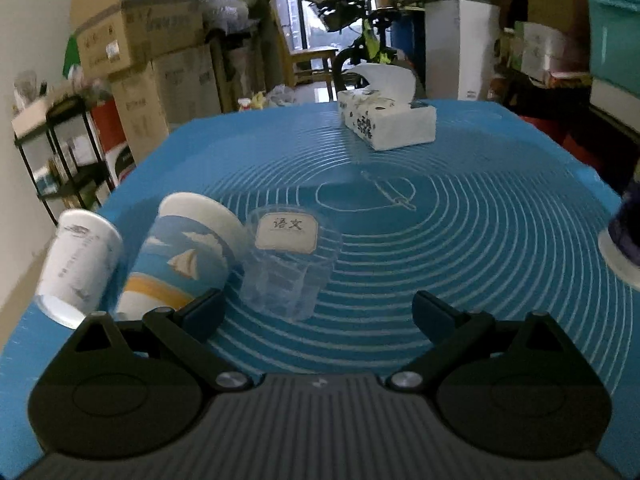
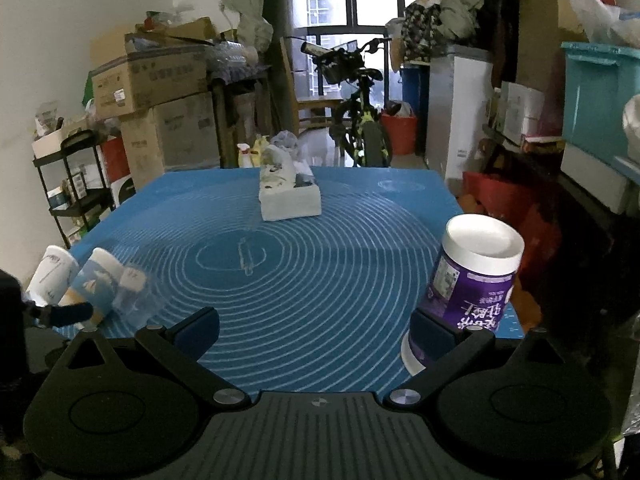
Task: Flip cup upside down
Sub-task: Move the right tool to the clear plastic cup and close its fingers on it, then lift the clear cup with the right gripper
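the left claw [image 1: 318,312] is hovering low over the blue mat [image 1: 460,240] with its jaws spread wide and nothing between them. just ahead of its left finger, three cups are standing in a row near the mat's left edge, all bottom up: a white printed cup [image 1: 78,264] at the far left, a sailboat paper cup [image 1: 188,256] touching or nearly touching the next one, and a clear plastic cup [image 1: 288,268] with a white label on its upturned base (the label carries two printed characters). the clear cup is sitting slightly left of the claw's centre line, just beyond the fingertips.

the right claw [image 2: 316,328] is also gaping open, gripping nothing. a purple cup [image 2: 472,284] with a white rim and white base is standing inverted at the mat's right front corner, just behind the right finger [image 2: 434,330] of this claw, which is overlapping its lower part in the right wrist view; whether they are touching i cannot tell. it is leaning slightly in the fisheye view.

a tissue box [image 1: 386,120] is lying toward the far side of the desk, well apart from all the cups. the left claw's tip [image 2: 66,314] is showing at the left edge of the right wrist view, beside the row of cups.
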Tool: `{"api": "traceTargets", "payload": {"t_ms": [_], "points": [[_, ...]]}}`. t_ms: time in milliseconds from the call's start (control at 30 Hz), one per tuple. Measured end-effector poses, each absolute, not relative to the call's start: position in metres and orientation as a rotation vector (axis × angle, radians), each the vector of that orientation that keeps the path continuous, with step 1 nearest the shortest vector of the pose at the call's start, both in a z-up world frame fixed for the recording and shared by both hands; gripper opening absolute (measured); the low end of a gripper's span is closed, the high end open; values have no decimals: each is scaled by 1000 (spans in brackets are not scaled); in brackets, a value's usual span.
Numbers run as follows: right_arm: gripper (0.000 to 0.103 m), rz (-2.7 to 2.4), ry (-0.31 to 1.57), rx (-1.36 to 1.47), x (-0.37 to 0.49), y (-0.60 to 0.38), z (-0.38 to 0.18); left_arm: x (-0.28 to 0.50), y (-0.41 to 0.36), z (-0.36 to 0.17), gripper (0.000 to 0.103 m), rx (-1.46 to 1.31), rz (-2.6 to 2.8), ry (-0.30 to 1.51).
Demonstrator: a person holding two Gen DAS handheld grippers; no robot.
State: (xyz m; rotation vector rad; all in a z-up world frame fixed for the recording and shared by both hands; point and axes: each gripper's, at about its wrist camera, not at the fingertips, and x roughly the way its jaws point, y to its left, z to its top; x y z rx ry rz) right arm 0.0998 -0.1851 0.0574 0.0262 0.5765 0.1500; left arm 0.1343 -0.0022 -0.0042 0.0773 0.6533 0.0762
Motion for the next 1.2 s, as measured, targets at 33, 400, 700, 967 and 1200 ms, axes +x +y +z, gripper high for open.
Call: {"api": "traceTargets", "payload": {"t_ms": [33,400,700,967,1200], "points": [[101,147,583,31,103,-186,55,137,-1,-5,99,59,79,656],[101,149,639,51,118,-193,36,161,7,-15,94,10,111,707],[101,151,632,39,117,-192,36,157,1,-9,58,33,61,675],[101,139,622,33,106,-191,40,135,0,3,58,15,-10,660],[101,146,612,-4,84,-187,46,91,-9,14,58,7,-69,657]]}}
